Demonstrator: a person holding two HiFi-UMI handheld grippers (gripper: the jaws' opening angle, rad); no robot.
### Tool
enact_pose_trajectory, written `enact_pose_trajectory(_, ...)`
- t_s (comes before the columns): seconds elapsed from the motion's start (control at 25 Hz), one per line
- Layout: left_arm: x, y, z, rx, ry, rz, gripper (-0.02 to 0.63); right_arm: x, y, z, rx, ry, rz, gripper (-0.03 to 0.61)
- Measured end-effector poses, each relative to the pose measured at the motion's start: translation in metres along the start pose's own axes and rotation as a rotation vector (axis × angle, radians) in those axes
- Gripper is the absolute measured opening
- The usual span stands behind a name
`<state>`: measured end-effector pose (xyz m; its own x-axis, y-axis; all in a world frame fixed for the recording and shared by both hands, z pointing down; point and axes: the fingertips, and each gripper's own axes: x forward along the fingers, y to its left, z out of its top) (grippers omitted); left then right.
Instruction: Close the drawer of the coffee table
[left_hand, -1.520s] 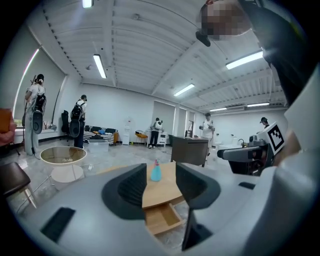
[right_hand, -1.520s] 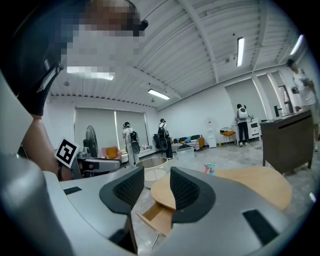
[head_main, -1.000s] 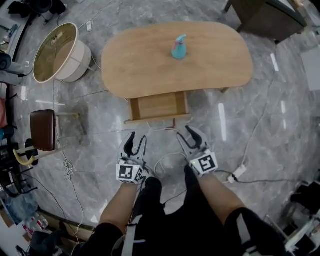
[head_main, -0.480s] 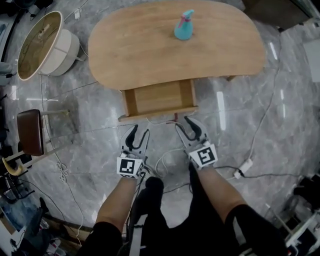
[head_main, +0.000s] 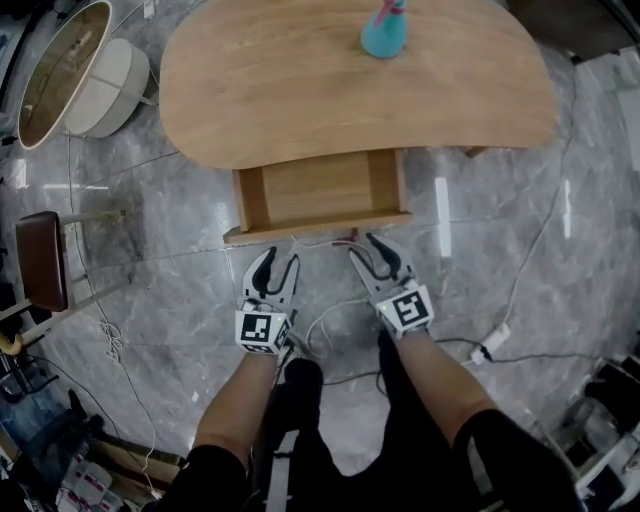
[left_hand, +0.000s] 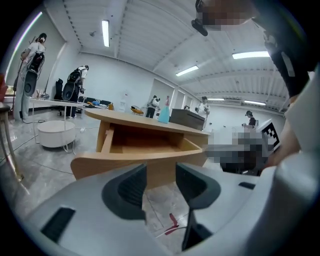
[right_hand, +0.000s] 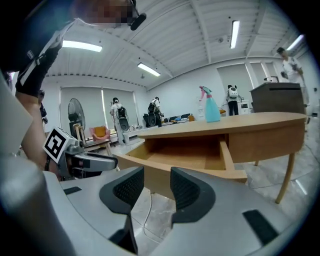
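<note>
Left tool (head_main: 274, 270) and right tool (head_main: 372, 256) both spread, nothing between their jaws, just in front of the drawer (head_main: 318, 190) front edge; grey marble floor (head_main: 170, 290) open either side of drawer; drawer pulled out, empty wooden box, curved front lip; behind it rounded wooden bench (head_main: 300, 90); teal spray bottle (head_main: 384, 30) at far edge; gripper views alone show drawer's inner side walls.

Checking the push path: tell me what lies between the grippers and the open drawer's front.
Just a narrow strip of grey floor with a thin white cable and a small red mark, seen in the head view.
</note>
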<state>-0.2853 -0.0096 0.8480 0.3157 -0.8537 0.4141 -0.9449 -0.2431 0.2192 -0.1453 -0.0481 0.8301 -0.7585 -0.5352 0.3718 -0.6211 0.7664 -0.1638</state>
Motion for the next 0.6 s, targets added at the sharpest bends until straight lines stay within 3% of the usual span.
enact_pose_trajectory(0.2,0.015,0.013,-0.01,0.01,0.006,0.043,0.184,0.011,-0.015,-0.015,-0.017,0.036,-0.018,0.156)
enact_pose_trajectory(0.6,0.025,0.022,-0.004,-0.03,-0.031,0.075,0.16,0.018,-0.026,-0.02,0.058,0.042,-0.029,0.155)
